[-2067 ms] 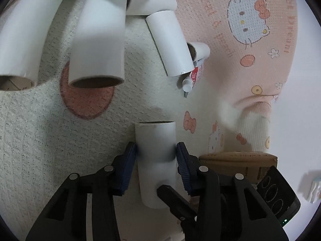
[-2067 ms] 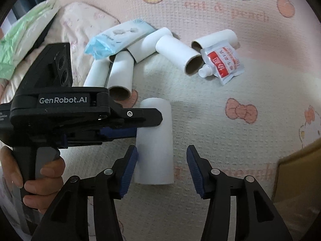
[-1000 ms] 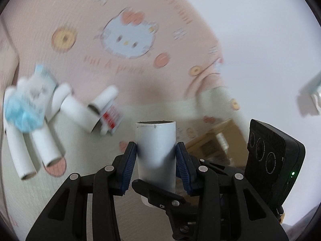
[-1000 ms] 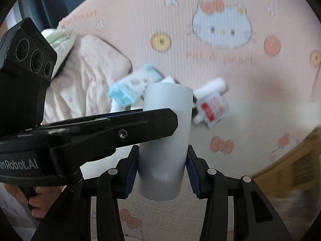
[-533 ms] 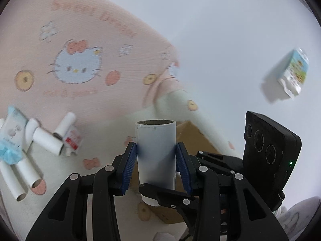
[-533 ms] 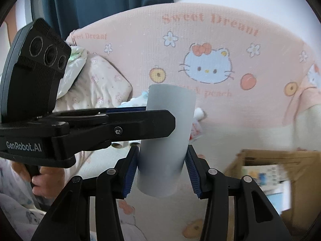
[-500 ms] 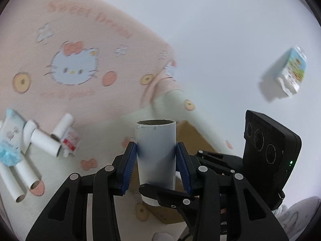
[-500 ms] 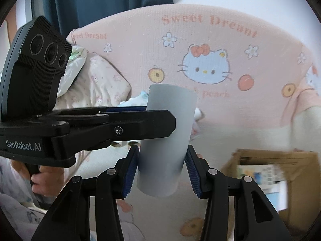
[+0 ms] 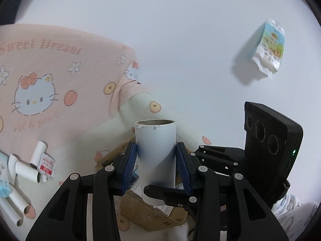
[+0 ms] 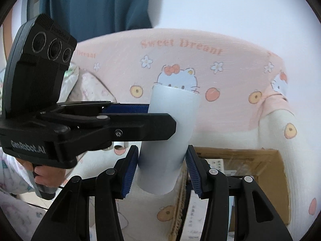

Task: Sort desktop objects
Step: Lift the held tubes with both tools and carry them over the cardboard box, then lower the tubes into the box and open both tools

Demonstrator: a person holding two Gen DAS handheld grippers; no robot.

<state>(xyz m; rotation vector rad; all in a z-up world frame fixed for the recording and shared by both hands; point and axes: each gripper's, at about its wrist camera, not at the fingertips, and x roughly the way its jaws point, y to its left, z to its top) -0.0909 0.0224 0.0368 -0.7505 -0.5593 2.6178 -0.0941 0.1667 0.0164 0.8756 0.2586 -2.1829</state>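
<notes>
Gripping one cardboard tube (image 9: 154,156) with both tools, left tool (image 9: 156,167) and right tool (image 10: 162,167); uneven release could drop it outside the box (image 10: 260,172).

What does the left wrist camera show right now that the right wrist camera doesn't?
Only the left wrist view shows the snack packet on the white wall, plus the loose tubes and red-labelled sachet on the blanket. Only the right wrist view shows the blue curtain and the hand holding the left gripper. Both show the held cardboard tube, the cardboard box and the pink cat-print blanket.
</notes>
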